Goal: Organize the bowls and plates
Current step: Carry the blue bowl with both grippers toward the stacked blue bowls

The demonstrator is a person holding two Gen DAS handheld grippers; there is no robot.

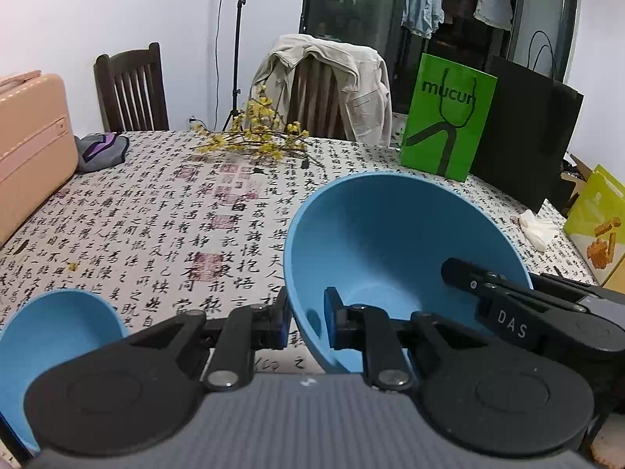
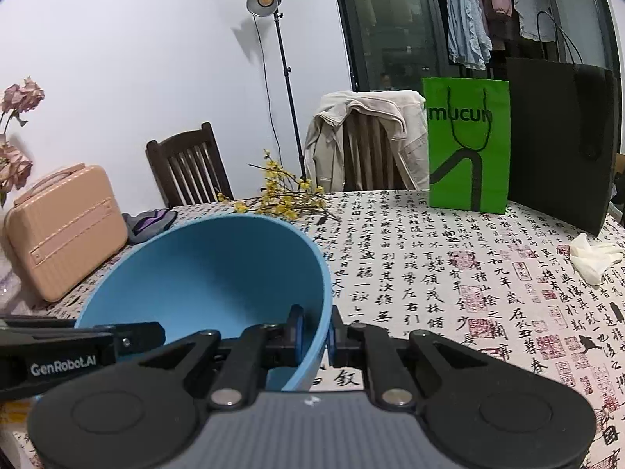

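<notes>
Left wrist view first: the left gripper [image 1: 306, 322] is clamped on the near-left rim of a blue bowl [image 1: 390, 234], one pad outside the wall and one inside, so the fingers are narrow with just the bowl wall between them. The bowl is tilted, its opening facing the camera, and sits over the table [image 1: 156, 215] with the calligraphy-print cloth. The right gripper [image 1: 461, 273] comes in from the right, with a finger lying inside the same bowl on its right side. A second blue bowl [image 1: 58, 332] peeks in at the near left corner. Farther back there's a spray of yellow flowers [image 1: 258, 133], a green bag [image 1: 447, 117] with a black bag [image 1: 527, 129] beside it, and a pink case [image 1: 31, 148] on the far left.

Right wrist view: the right gripper [image 2: 315, 330] pinches the near-right rim of the blue bowl [image 2: 218, 265], same deal, one pad in, one pad out, fingers narrow on the wall. The left gripper [image 2: 129, 338] shows from the left at the bowl's near-left edge. White gloves [image 2: 591, 258] lie on the cloth at far right, near the black bag [image 2: 562, 136].
</notes>
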